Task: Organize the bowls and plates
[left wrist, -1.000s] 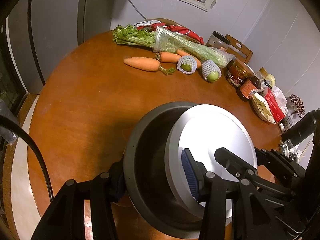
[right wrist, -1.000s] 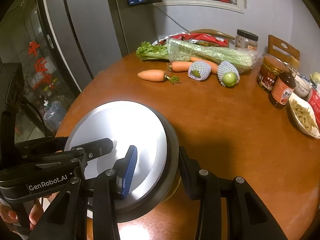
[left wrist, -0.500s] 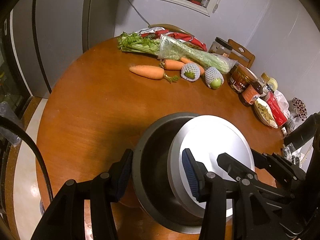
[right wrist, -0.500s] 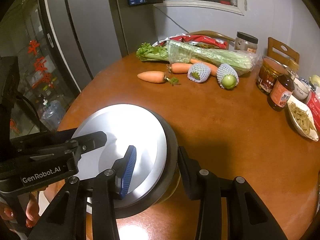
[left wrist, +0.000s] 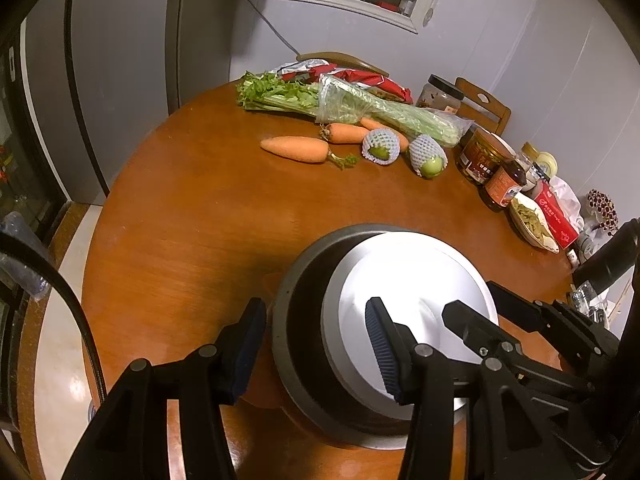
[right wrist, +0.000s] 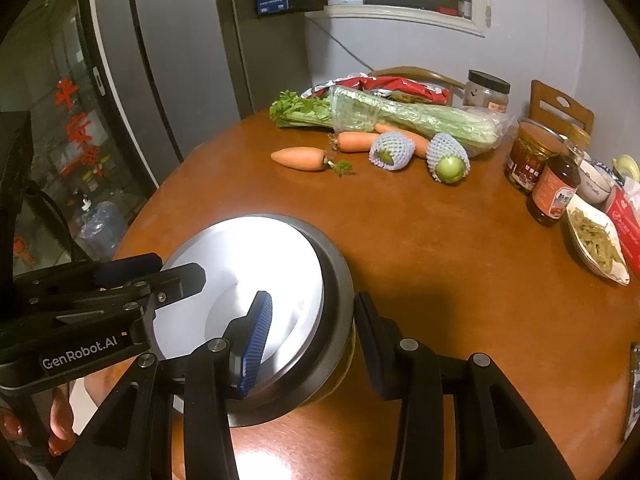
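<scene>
A steel bowl (left wrist: 304,320) with a shiny steel plate (left wrist: 416,280) lying tilted inside it stands on the round wooden table (left wrist: 208,216) near its front edge. My left gripper (left wrist: 314,340) is open, its jaws astride the bowl's left rim with a gap at the outer finger. My right gripper (right wrist: 310,340) is open astride the bowl's right rim (right wrist: 340,280), one finger over the plate (right wrist: 248,264), one outside the wall. Each gripper's body shows in the other's view.
At the table's far side lie celery in a bag (left wrist: 360,104), carrots (left wrist: 296,148) and two netted green fruits (left wrist: 428,156). Jars and a sauce bottle (left wrist: 504,184), a dish of food (left wrist: 532,224) and a red box stand at the right edge.
Both grippers have drawn back and up, so the bowl sits lower in both views. The left gripper's outer finger has come away from the bowl's wall.
</scene>
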The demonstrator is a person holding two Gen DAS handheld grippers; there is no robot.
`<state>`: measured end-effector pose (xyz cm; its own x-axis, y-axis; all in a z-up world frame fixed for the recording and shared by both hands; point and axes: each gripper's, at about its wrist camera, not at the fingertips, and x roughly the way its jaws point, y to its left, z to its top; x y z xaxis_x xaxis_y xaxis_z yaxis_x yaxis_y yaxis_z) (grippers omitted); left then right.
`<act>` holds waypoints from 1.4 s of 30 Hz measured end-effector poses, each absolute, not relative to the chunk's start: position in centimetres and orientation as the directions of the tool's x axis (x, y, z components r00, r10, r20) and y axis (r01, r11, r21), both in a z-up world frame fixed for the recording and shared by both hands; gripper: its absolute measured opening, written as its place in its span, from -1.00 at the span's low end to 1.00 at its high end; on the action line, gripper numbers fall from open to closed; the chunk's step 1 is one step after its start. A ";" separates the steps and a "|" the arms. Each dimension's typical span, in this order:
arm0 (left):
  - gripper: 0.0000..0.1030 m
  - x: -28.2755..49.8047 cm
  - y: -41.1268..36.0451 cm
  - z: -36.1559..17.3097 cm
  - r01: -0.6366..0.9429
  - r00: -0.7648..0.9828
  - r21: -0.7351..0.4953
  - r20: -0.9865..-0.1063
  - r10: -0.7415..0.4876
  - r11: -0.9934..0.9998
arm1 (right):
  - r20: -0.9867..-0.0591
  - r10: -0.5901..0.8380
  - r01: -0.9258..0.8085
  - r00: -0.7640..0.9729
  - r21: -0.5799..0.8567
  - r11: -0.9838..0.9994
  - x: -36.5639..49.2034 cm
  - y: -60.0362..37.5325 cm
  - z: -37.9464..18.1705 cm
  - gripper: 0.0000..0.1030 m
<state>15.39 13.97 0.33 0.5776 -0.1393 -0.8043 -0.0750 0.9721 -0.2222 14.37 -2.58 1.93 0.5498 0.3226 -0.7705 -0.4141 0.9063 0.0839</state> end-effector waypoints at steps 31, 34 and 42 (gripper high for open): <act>0.39 7.6 10.8 2.6 -0.035 0.651 -0.131 -0.755 -0.077 0.991 | -0.672 0.289 -0.380 0.682 0.013 0.925 6.3 -6.5 4.6 0.16; 0.39 6.2 10.2 2.2 -0.035 0.649 -0.118 -0.758 -0.067 0.992 | -0.670 0.287 -0.372 0.684 0.018 0.928 5.1 -7.1 4.1 0.17; 0.41 2.6 8.7 0.3 -0.022 0.625 -0.096 -0.778 -0.062 0.995 | -0.664 0.267 -0.339 0.698 0.022 0.941 1.3 -9.1 2.8 0.17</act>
